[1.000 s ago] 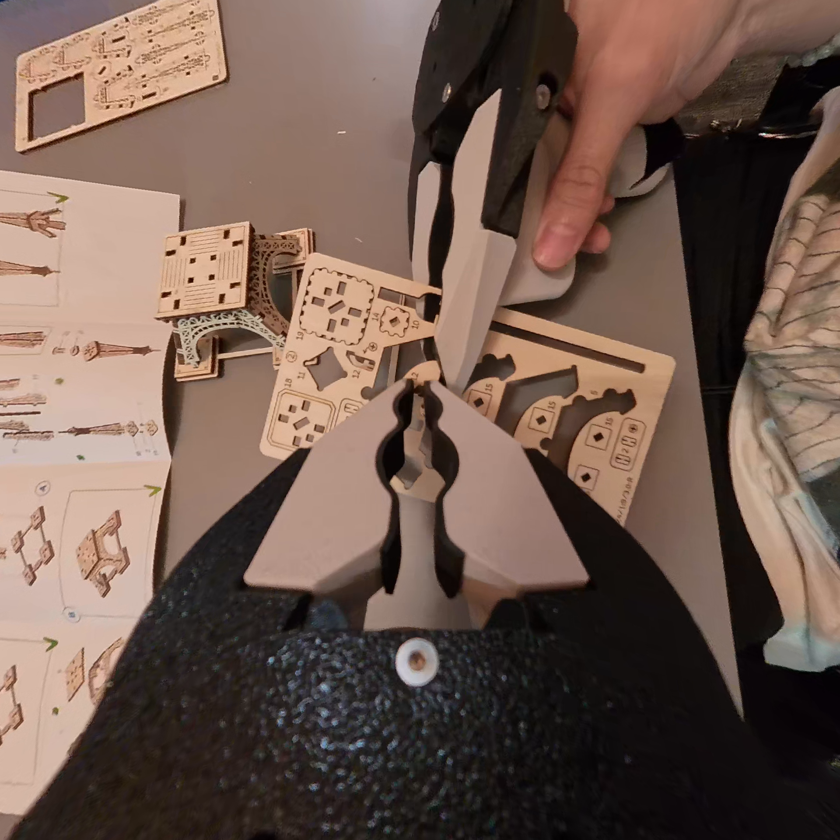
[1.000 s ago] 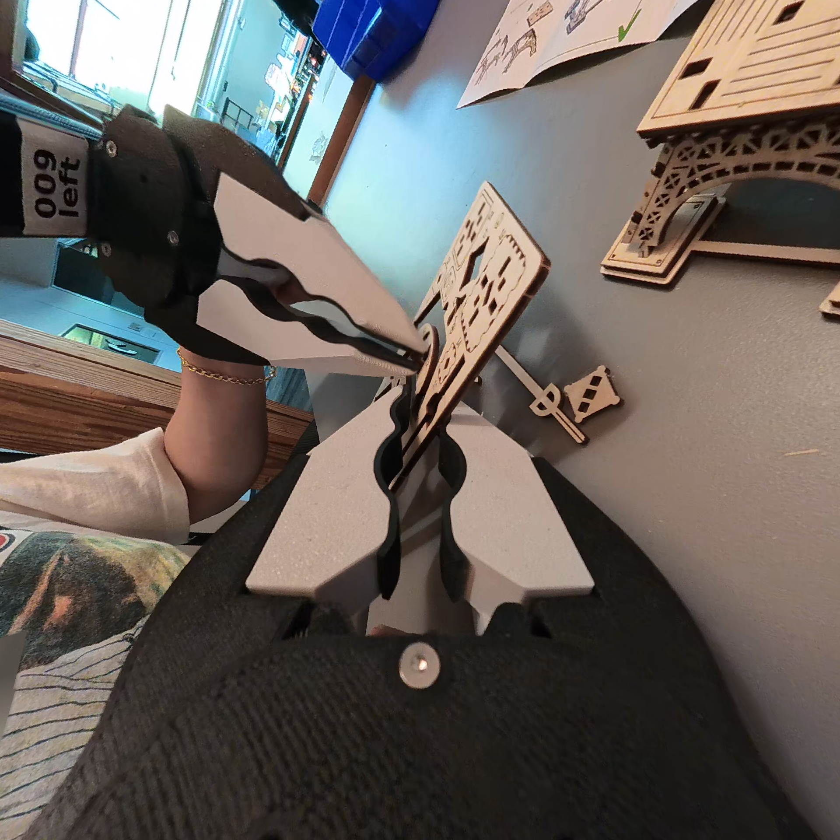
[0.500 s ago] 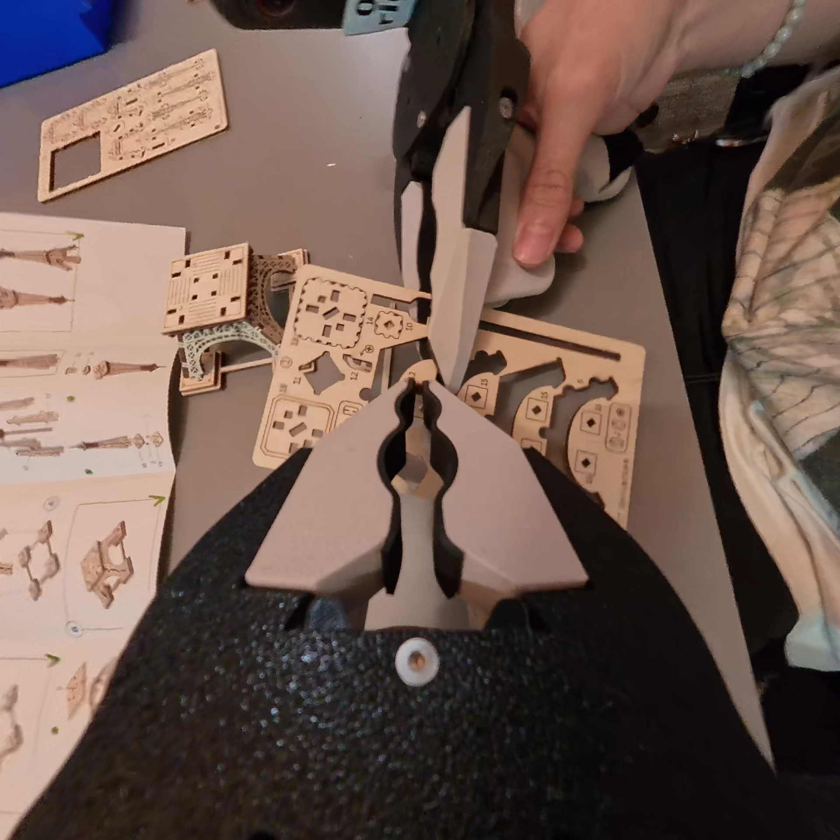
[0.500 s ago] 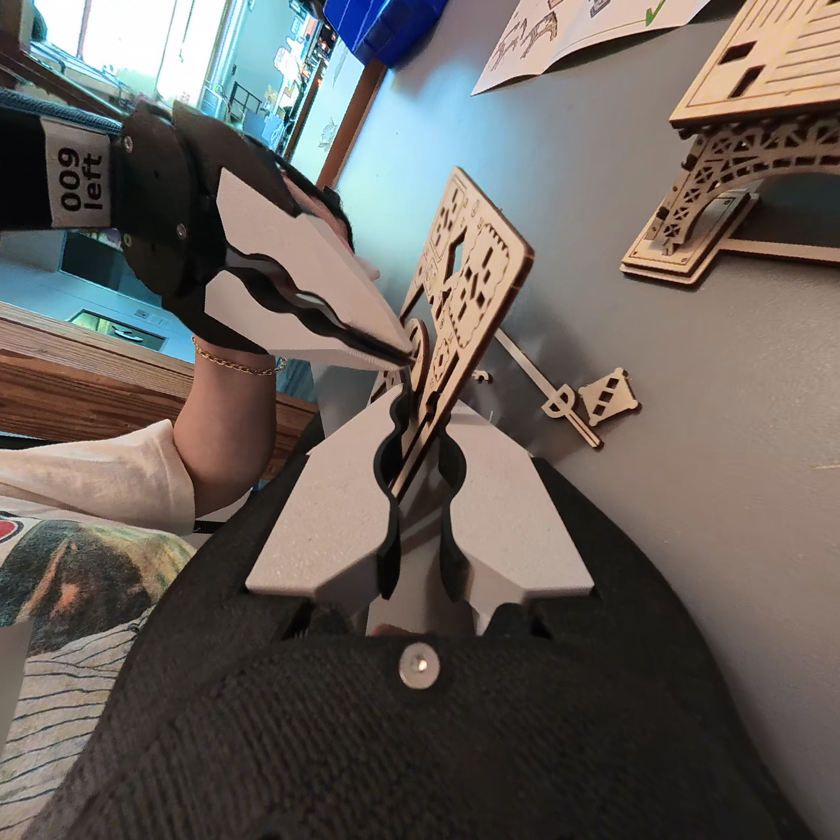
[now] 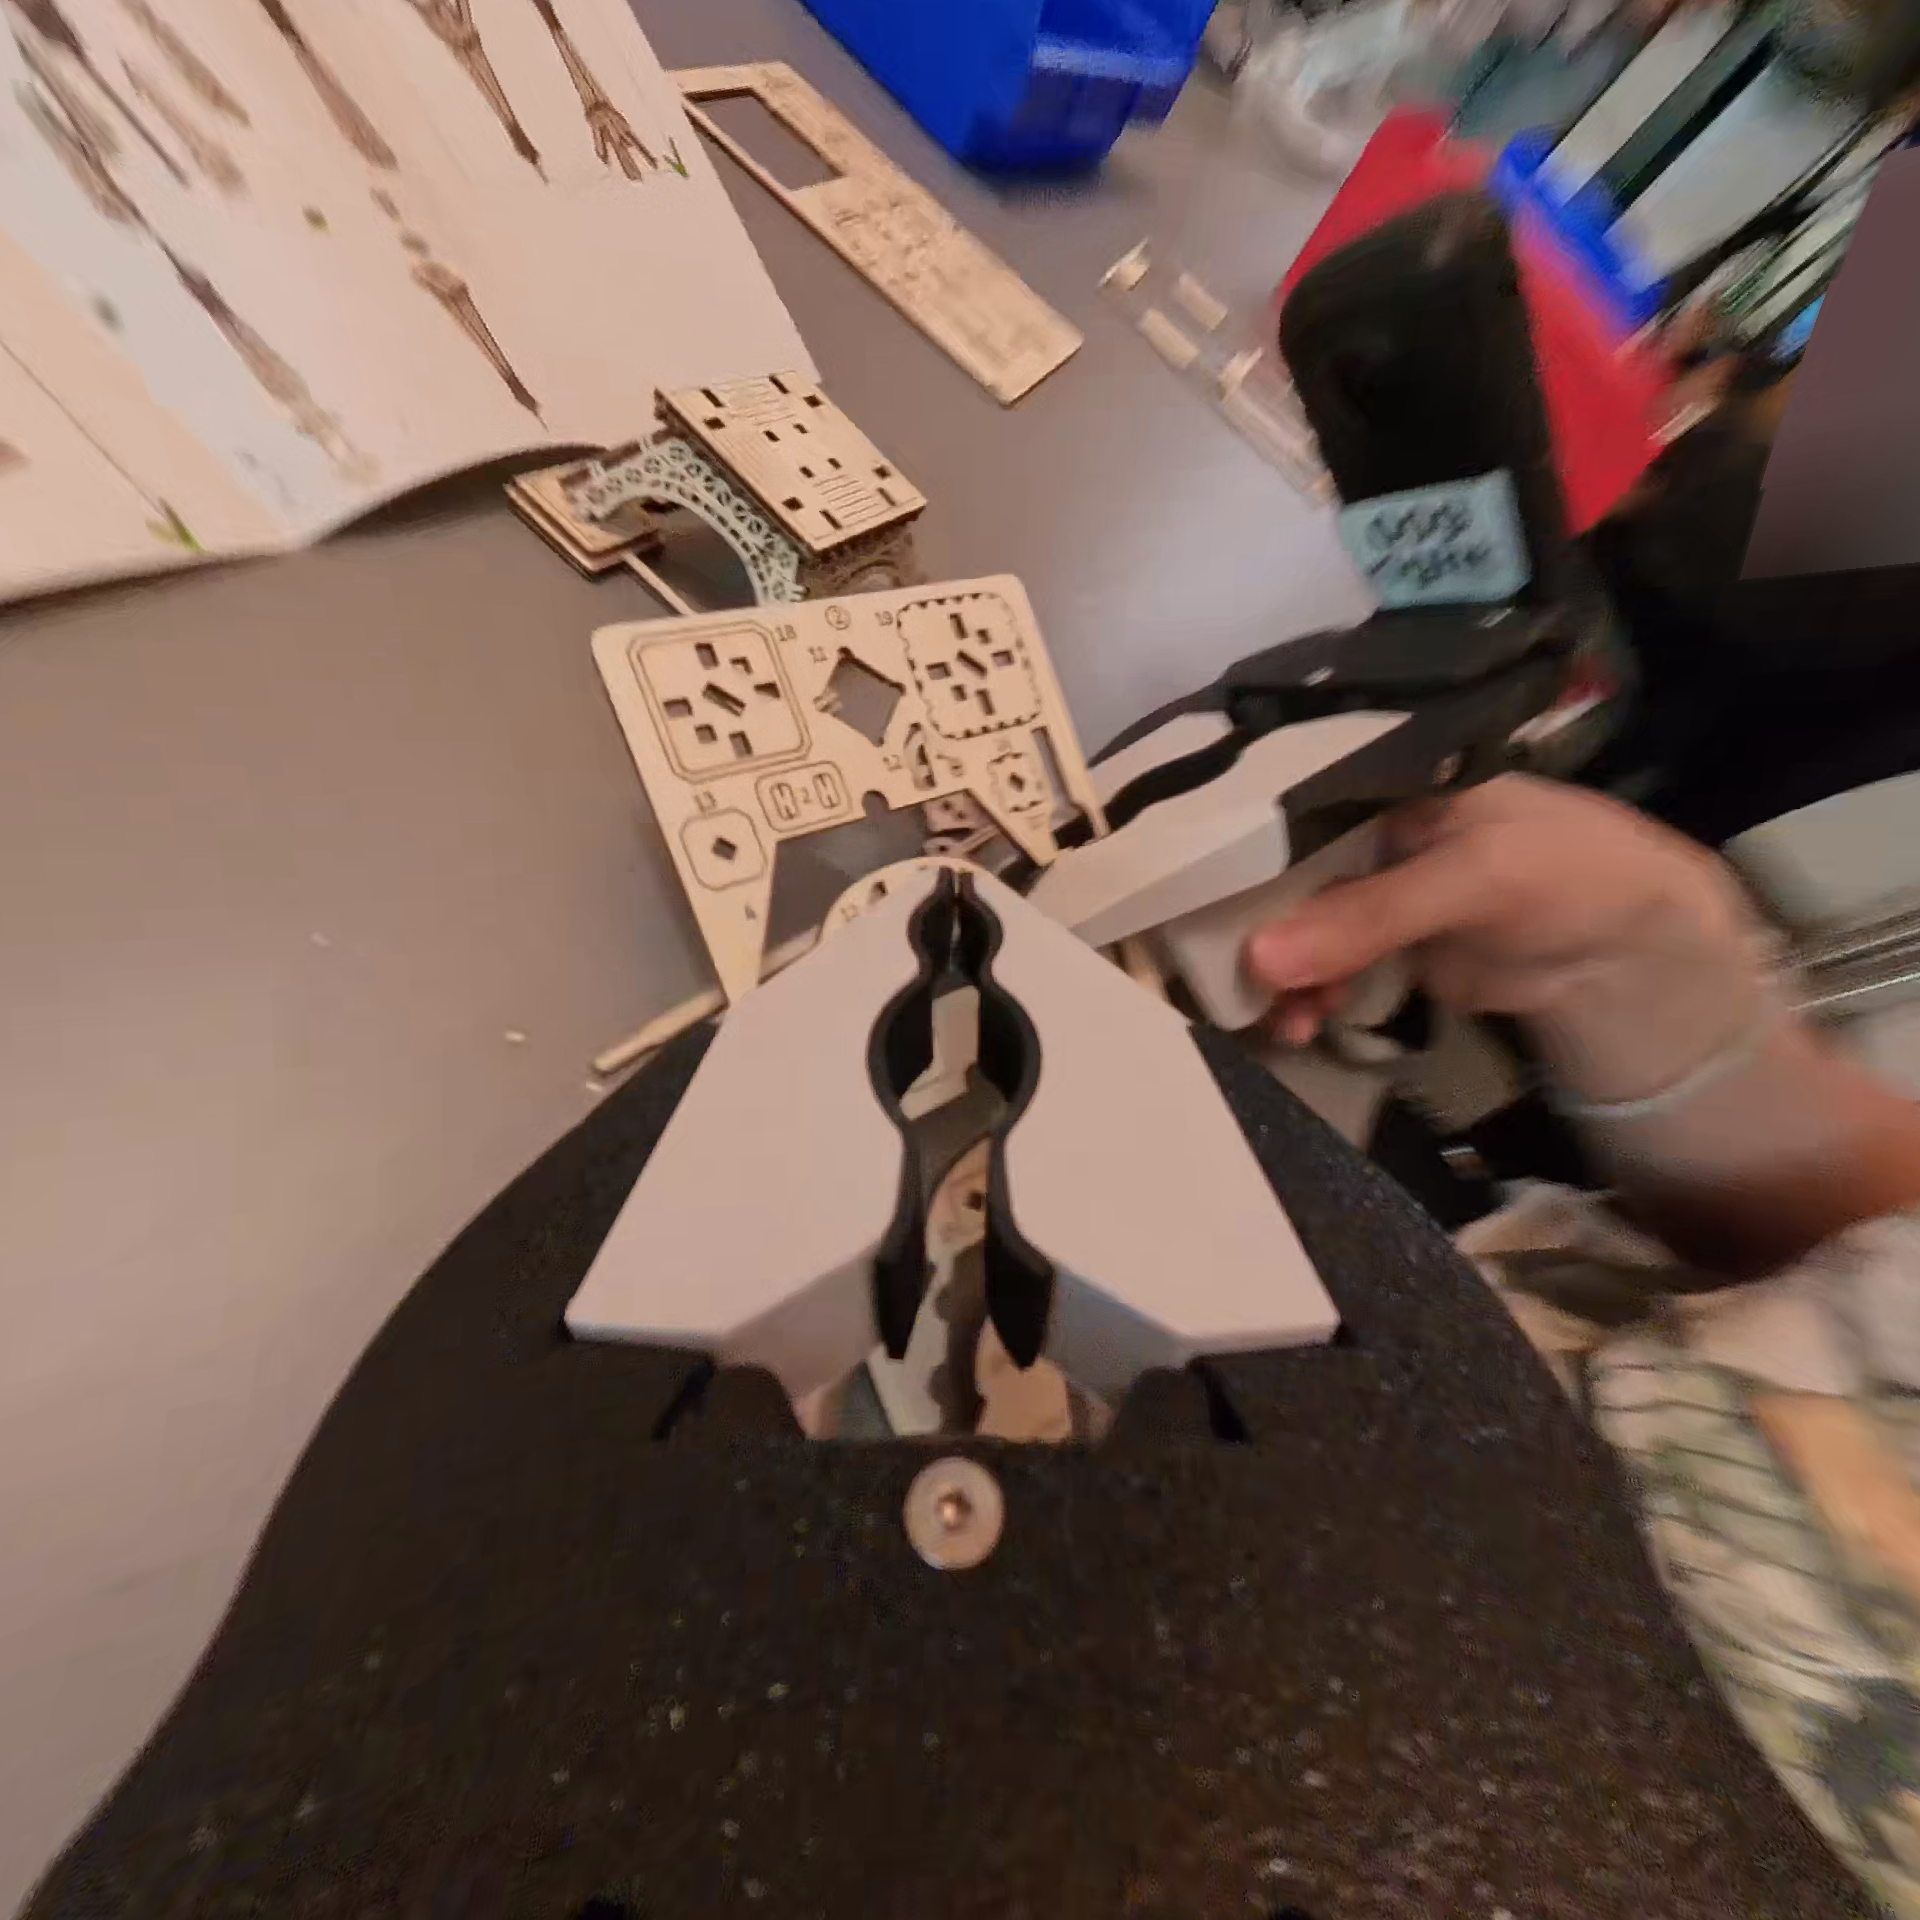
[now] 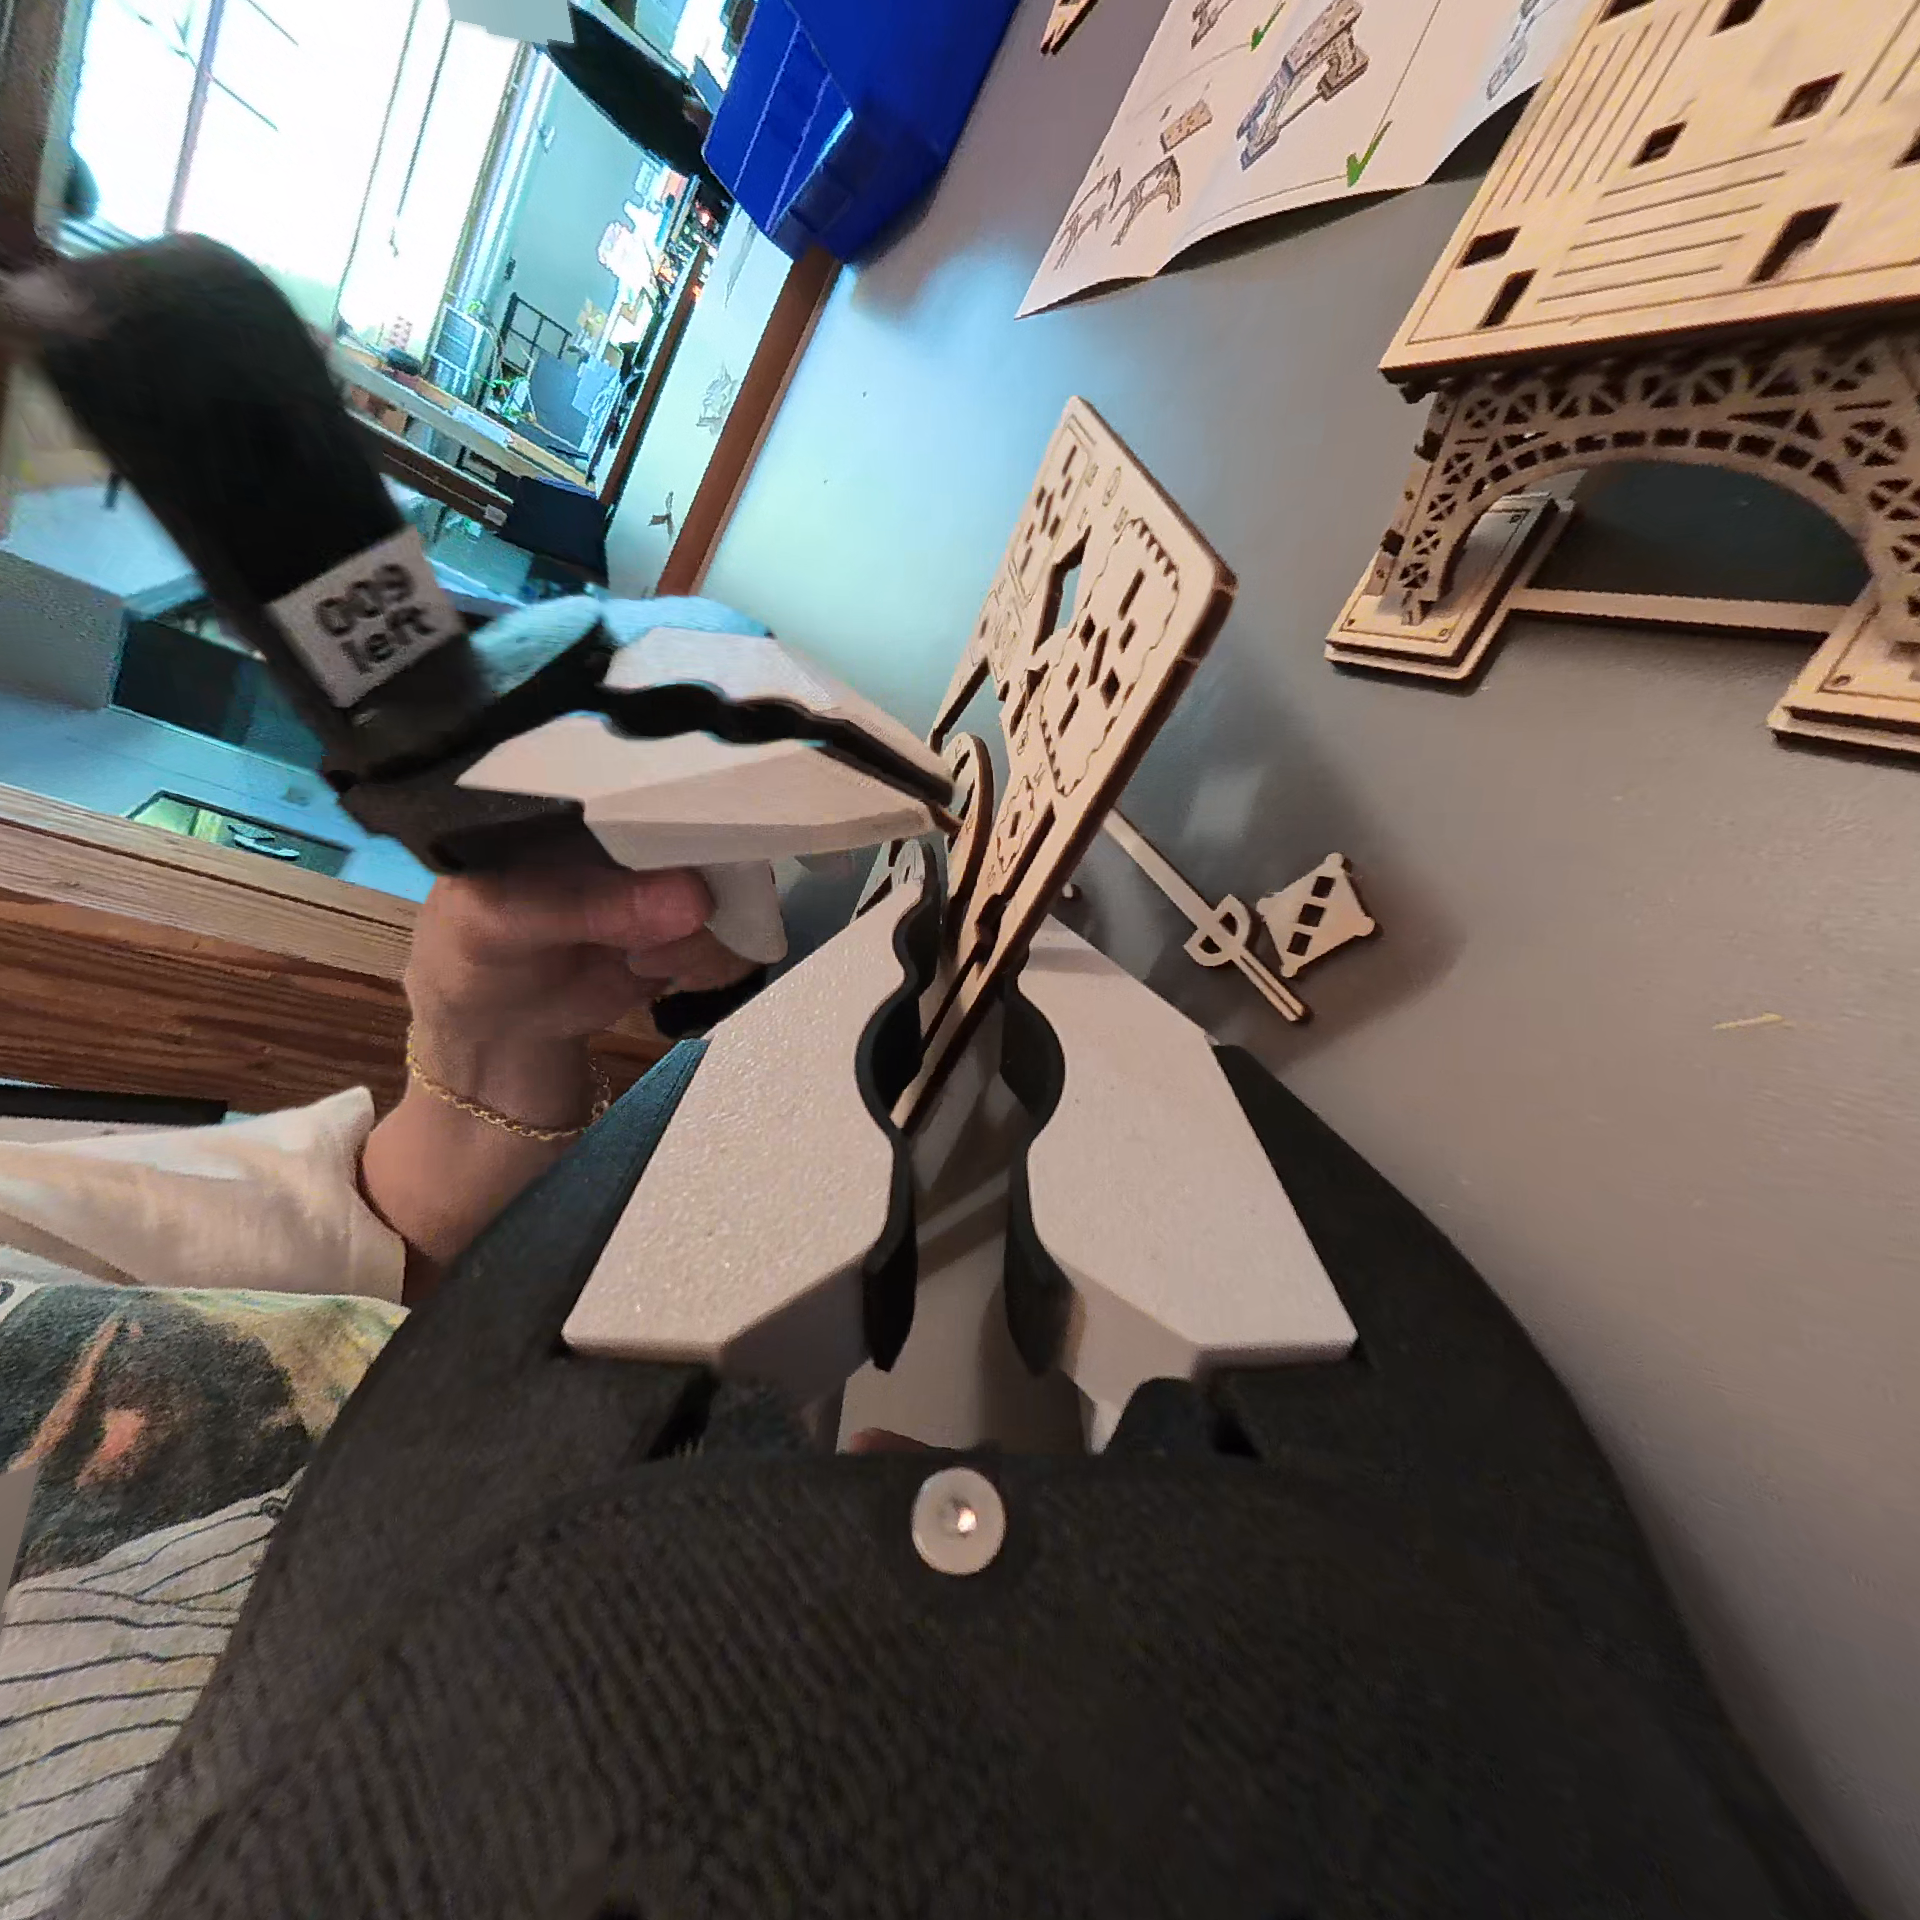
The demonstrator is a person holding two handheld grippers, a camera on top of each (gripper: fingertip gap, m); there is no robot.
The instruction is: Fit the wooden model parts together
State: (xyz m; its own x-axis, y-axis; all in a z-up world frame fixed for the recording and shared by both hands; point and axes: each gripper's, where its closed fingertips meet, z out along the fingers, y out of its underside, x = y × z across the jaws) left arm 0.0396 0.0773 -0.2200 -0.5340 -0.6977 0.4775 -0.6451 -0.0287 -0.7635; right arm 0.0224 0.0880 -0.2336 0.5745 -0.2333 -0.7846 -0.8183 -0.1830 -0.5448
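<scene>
Wooden parts sheet (image 6: 1101,665): pale laser-cut ply, square and diamond cutouts, tilted up off grey table (image 6: 1558,1091). Clamped at lower edge by right gripper (image 6: 961,935). Left gripper (image 6: 940,795) pinched on curved tab at sheet's near-left edge. Arched tower base (image 6: 1662,436) far right.

sheet (image 6: 1091,707): tilted off table (image 6: 1558,1143), lower edge between right gripper (image 6: 961,971) fingers
left gripper (image 6: 940,795): tips at sheet's near face
tower base (image 6: 1683,436): on table, beyond sheet
small part (image 6: 1314,920): flat on table, just beside sheet
instr. paper (image 5: 343,260): behind tower base, w/ 2nd sheet (image 5: 894,229) alongside
</scene>
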